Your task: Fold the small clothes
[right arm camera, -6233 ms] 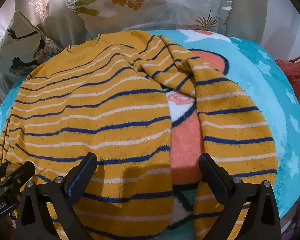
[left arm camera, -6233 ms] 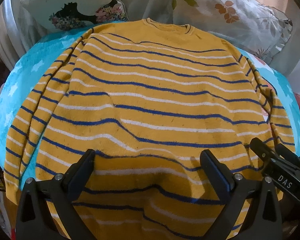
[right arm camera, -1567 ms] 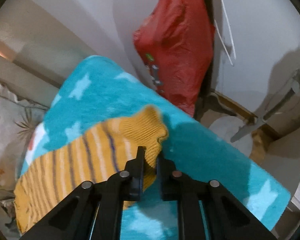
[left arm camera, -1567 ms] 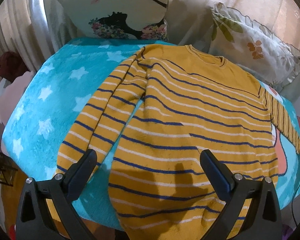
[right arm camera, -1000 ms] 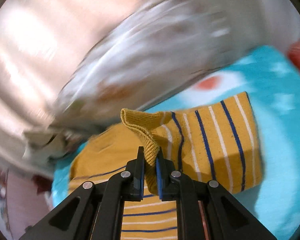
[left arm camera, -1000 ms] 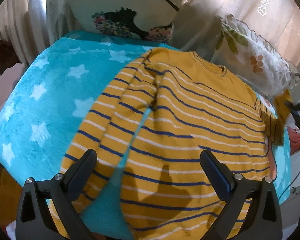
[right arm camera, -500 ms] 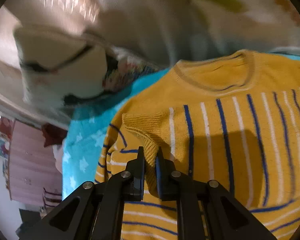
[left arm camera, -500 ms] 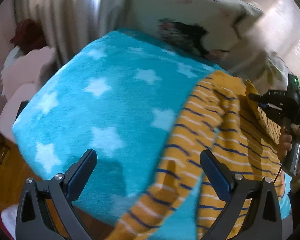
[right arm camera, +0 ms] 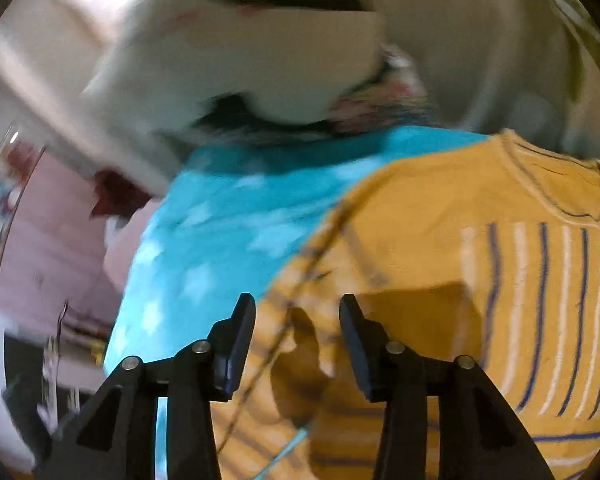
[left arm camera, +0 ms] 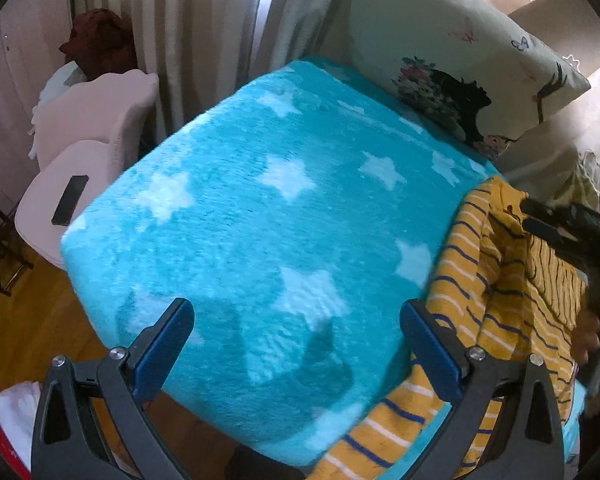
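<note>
From my left tool (left arm camera: pixel 296 336) I look down on a bed covered by a turquoise blanket (left arm camera: pixel 260 216) with pale stars. Its jaws stand wide apart with only blanket between them, nothing gripped. The yellow sweater (left arm camera: pixel 496 296) with blue and white stripes lies along the right side of this view, one striped part trailing down to the near edge of the bed past the right finger. A pillow (left arm camera: pixel 452 48) with a dark printed figure leans at the head of the bed, curtains (left arm camera: pixel 204 28) hang behind it, and a pale pink chair (left arm camera: pixel 84 152) stands beside the bed on the wooden floor.

At the far right edge of that view I can see my right tool (left arm camera: pixel 540 224) over the sweater, with the hand (left arm camera: pixel 588 332) that carries it below (mostly cut off by the frame).

The right wrist view is blurred. The right tool (right arm camera: pixel 298 340) has just been opening; its jaws now stand partly apart, and a fold of yellow knit sits in the gap below them, not pinched by the pads. The sweater (right arm camera: pixel 480 272) spreads to the right here, its collar at the upper right and stripes running down the body. The blanket (right arm camera: pixel 220 248) shows to the left, the pillow (right arm camera: pixel 268 56) above.
</note>
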A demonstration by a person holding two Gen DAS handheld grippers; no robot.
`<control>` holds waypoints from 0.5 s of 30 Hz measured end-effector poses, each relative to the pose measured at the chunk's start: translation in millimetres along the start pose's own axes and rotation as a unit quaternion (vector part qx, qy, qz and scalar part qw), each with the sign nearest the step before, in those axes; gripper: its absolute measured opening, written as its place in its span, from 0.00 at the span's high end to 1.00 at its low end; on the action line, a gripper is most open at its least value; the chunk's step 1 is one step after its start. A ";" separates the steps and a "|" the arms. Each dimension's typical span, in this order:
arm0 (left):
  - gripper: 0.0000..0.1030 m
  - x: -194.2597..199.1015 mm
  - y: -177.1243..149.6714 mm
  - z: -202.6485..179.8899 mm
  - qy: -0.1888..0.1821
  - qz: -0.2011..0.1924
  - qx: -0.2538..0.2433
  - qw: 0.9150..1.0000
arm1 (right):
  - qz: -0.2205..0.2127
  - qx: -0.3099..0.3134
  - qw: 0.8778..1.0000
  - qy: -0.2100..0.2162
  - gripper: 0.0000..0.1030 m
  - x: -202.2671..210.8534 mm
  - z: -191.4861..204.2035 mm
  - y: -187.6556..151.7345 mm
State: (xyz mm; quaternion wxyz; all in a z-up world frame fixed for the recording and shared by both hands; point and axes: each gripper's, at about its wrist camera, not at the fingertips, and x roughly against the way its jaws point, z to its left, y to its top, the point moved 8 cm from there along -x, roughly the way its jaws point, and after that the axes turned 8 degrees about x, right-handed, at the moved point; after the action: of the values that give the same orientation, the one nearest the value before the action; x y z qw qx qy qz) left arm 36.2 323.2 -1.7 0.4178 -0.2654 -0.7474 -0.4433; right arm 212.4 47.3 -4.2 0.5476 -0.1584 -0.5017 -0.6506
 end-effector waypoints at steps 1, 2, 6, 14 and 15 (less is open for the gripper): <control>0.00 1.3 -1.2 2.7 0.002 -0.002 0.000 1.000 | 0.010 0.011 1.000 0.015 0.52 0.0 12.7 -9.1; 0.00 2.3 -3.8 6.3 0.004 -0.002 0.001 1.000 | 0.025 0.022 0.999 0.036 0.52 -2.9 27.6 -21.3; 0.00 5.6 -16.3 19.6 0.004 0.003 0.017 1.000 | 0.085 0.062 0.990 0.089 0.52 -16.7 76.2 -78.2; 0.00 18.8 -39.7 36.0 -0.012 0.000 0.035 0.999 | 0.160 0.067 0.980 0.101 0.84 -63.9 106.1 -124.9; 0.00 20.6 -40.6 37.7 -0.015 -0.001 0.036 0.999 | 0.166 0.066 0.978 0.109 0.90 -68.8 109.6 -124.2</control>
State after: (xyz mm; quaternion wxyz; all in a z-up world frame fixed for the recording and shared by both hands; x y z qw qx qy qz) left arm -20.1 338.1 -11.6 0.4156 -0.2560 -0.7689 -0.4129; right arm 90.6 163.1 -66.8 0.7086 -0.1318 -0.4475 -0.5293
